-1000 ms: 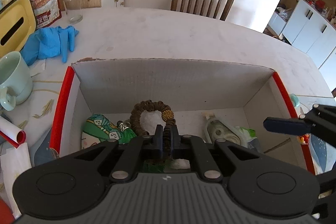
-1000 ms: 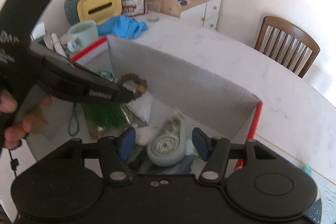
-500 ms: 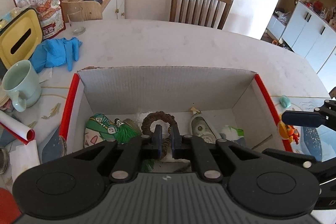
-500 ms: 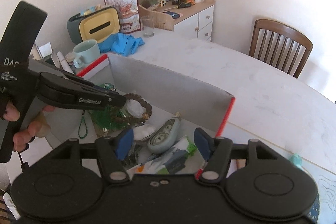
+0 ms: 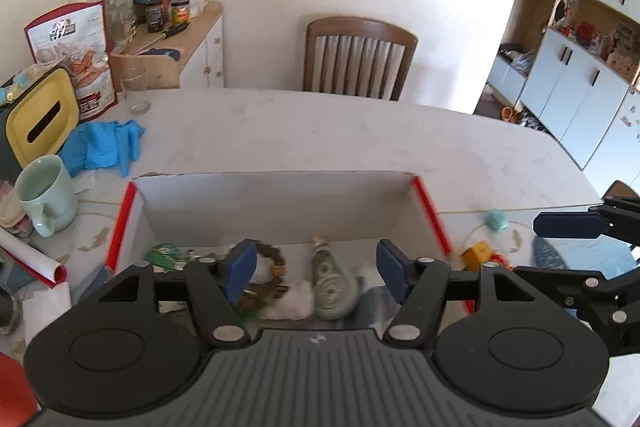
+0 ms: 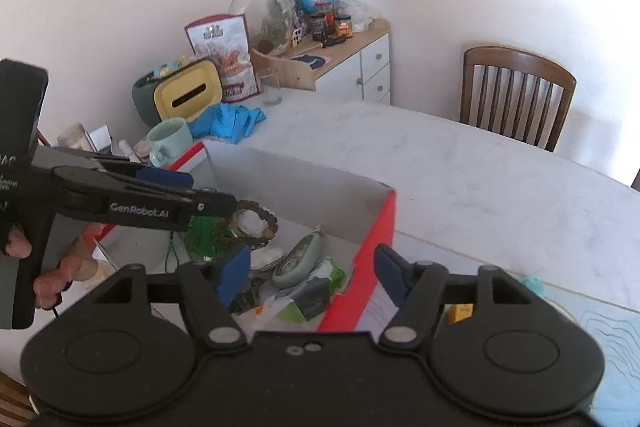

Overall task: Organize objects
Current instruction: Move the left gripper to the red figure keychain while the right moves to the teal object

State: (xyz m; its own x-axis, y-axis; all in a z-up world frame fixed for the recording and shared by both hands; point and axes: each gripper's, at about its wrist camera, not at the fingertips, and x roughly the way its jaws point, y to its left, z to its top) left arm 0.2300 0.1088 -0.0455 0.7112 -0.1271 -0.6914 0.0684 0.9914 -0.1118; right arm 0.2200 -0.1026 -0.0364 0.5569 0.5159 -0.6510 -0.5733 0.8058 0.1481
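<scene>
Reading "GenRobot.AI" on left gripper [image 6: 200,205] (white lettering), jaws apart, above box [image 6: 304,183]

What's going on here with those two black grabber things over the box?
A person is tidying small things into a red-edged cardboard box on the table, with a handheld gripper in each hand. The left gripper has just been opening its jaws, and the brown bead bracelet lies in the box beside a grey-green gadget. The right gripper is open too, holding nothing. A yellow toy lies outside the box.
</scene>
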